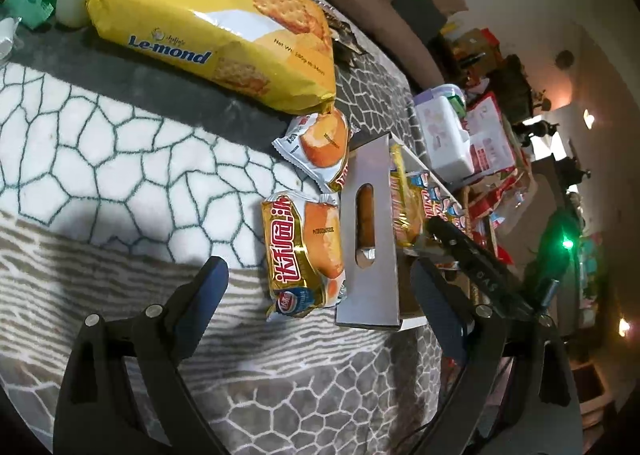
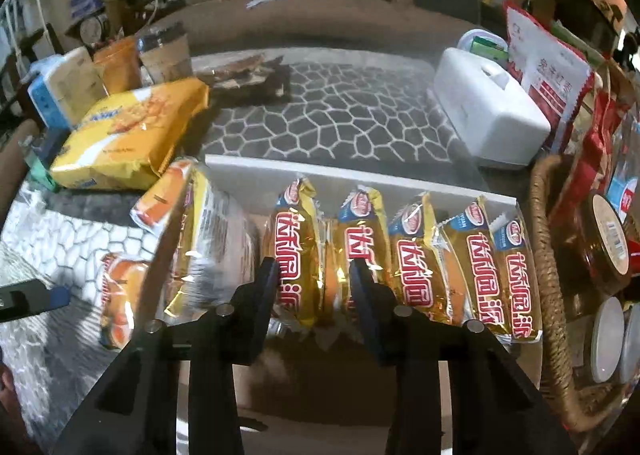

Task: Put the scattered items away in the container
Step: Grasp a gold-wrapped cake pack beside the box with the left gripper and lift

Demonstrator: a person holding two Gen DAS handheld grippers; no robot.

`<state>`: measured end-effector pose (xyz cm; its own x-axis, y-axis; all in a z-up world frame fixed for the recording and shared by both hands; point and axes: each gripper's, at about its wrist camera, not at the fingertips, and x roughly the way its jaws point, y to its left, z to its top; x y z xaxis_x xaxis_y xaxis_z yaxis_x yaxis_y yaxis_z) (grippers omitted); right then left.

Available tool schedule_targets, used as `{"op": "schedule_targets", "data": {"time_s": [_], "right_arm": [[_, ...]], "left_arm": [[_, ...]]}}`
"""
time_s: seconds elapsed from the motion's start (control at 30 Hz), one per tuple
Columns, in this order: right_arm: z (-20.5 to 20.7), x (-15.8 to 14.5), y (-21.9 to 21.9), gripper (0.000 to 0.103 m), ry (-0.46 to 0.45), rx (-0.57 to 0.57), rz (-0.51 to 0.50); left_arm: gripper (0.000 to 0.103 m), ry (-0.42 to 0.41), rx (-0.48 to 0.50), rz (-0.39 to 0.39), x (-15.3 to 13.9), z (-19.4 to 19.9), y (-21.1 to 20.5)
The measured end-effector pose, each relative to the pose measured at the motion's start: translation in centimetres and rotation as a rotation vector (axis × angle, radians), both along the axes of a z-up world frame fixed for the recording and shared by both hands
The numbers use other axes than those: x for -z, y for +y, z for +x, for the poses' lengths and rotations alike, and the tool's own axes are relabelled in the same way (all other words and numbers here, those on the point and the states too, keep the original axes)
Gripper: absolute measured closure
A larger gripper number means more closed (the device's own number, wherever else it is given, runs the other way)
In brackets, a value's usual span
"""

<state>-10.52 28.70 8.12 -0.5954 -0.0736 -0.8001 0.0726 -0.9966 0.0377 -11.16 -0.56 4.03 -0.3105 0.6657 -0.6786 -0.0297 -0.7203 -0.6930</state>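
A white box [image 1: 370, 159] stands on the patterned cloth, and several gold snack packs [image 2: 416, 263] stand on edge in a row inside it. My right gripper [image 2: 314, 275] hangs over that row. Its jaws are narrow, around one pack [image 2: 296, 239], with a little room left on the right side. One of its fingers [image 1: 468, 251] shows above the box in the left wrist view. My left gripper [image 1: 320, 287] is wide open just left of the box, over a loose gold pack [image 1: 304, 251]. A second loose pack [image 1: 320, 147] lies further back. Another pack [image 2: 200, 235], blurred, leans at the box's left end.
A big yellow Le-mond biscuit bag [image 1: 208, 15] lies behind the loose packs. A drink cup [image 2: 164, 51] and tissue pack [image 2: 60, 87] stand at the back left. A white tissue box [image 2: 488, 115], red bags [image 2: 552, 75] and a wicker basket [image 2: 548, 255] of jars crowd the right side.
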Motion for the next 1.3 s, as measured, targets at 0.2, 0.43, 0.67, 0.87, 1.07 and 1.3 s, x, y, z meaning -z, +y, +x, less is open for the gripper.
{"op": "schedule_targets", "data": {"time_s": [0.2, 0.43, 0.67, 0.87, 1.07, 1.3], "right_arm": [[0.7, -1.6, -1.0, 0.062, 0.029, -0.072, -0.22], [1.3, 0.5, -4.0, 0.062, -0.051, -0.129, -0.223], [5.2, -0.3, -4.1, 0.062, -0.004, -0.157, -0.41], [7.9, -0.1, -4.9, 0.059, -0.011, -0.194, -0.396], [7.8, 0.2, -4.0, 0.059, -0.005, -0.177, -0.418], [7.8, 0.7, -3.3, 0.056, -0.012, -0.161, -0.436]], "left_arm": [[0.011, 0.008, 0.001, 0.0, -0.6, 0.0, 0.2], [0.011, 0.01, 0.0, -0.001, -0.6, 0.3, -0.1], [0.011, -0.041, -0.035, 0.042, 1.6, 0.0, -0.3], [0.012, -0.009, -0.018, -0.039, 2.1, -1.0, 2.3], [0.031, 0.002, -0.019, -0.097, 3.1, -2.0, 4.0], [0.06, 0.031, -0.003, -0.133, 3.4, -2.1, 5.4]]}}
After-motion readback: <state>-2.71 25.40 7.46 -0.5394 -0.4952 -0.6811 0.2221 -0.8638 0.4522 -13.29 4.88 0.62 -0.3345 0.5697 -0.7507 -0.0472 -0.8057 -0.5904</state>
